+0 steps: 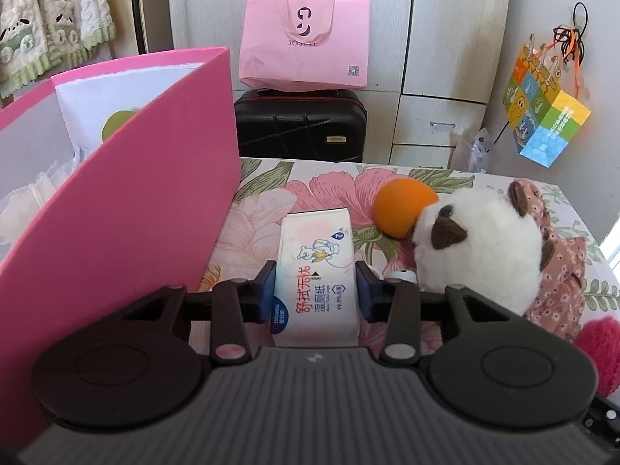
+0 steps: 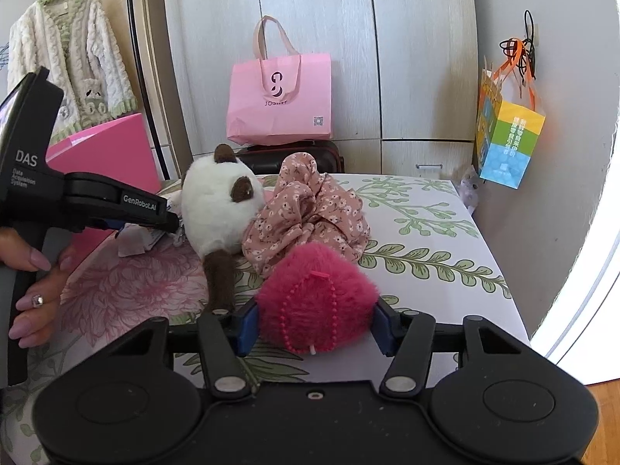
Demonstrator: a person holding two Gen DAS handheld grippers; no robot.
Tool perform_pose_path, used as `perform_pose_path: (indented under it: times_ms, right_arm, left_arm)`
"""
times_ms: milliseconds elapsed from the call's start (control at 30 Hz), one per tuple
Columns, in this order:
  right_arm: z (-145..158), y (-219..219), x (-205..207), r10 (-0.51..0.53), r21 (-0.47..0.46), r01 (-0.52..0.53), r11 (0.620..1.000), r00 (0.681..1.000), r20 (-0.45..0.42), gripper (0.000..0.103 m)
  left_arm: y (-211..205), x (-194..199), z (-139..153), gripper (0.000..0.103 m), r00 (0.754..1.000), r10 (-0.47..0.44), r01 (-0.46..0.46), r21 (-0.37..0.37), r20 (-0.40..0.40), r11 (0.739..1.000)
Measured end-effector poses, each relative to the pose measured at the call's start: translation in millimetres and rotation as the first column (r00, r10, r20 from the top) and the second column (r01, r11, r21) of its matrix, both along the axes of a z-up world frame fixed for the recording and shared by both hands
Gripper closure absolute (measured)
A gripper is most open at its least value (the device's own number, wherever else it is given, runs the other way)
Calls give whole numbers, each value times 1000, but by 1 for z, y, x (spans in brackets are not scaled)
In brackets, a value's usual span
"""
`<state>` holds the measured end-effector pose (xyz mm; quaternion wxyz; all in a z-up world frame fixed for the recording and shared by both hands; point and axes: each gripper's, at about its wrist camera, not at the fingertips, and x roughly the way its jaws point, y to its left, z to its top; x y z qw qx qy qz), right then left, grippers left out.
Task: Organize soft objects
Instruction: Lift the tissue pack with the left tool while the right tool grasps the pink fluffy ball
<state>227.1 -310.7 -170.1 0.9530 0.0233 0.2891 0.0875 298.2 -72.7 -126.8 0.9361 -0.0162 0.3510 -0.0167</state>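
The left claw (image 1: 316,286) grips a wet-wipe pack (image 1: 314,271) across its narrow sides; it looks squashy and slick. The right claw (image 2: 314,327) brackets a light, fluffy pink pompom (image 2: 316,302) on the tabletop (image 2: 445,240), apparently pinching it.

A pink shopping bag (image 2: 279,100) sits atop a black suitcase (image 1: 301,124) by the wardrobe (image 2: 348,38).

The left wrist view looked forward from just behind its own fingers, low and close over the flowered bedspread (image 1: 271,190), toward the wardrobe (image 1: 445,38). The right wrist view sat further right and slightly higher, facing the same wardrobe (image 2: 418,58). Both views shared the plush toy (image 1: 476,248) (image 2: 217,209), the pink tote bag (image 1: 304,42) (image 2: 279,104) and the pink box (image 1: 128,193) (image 2: 108,147).
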Motion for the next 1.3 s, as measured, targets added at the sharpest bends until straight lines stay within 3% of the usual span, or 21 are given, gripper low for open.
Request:
perform_pose_path:
  times_ms: [467, 933, 1067, 1300]
  right_arm:
    - [0, 2, -16, -22, -9, 22, 1000, 999, 23, 42]
    - [7, 10, -62, 2, 19, -3, 1000, 998, 60, 42]
    - [12, 17, -78, 31, -13, -30, 999, 998, 63, 42]
    - [29, 33, -100, 140, -56, -140, 989, 990, -7, 42]
  left_arm:
    - [7, -55, 19, 63, 995, 9, -6, -25, 99, 1000]
    - [23, -132, 30, 63, 982, -139, 150, -83, 125, 985]
    - [31, -151, 34, 63, 979, -167, 178, -93, 117, 980]
    - [52, -181, 46, 63, 967, -242, 249, -99, 75, 964]
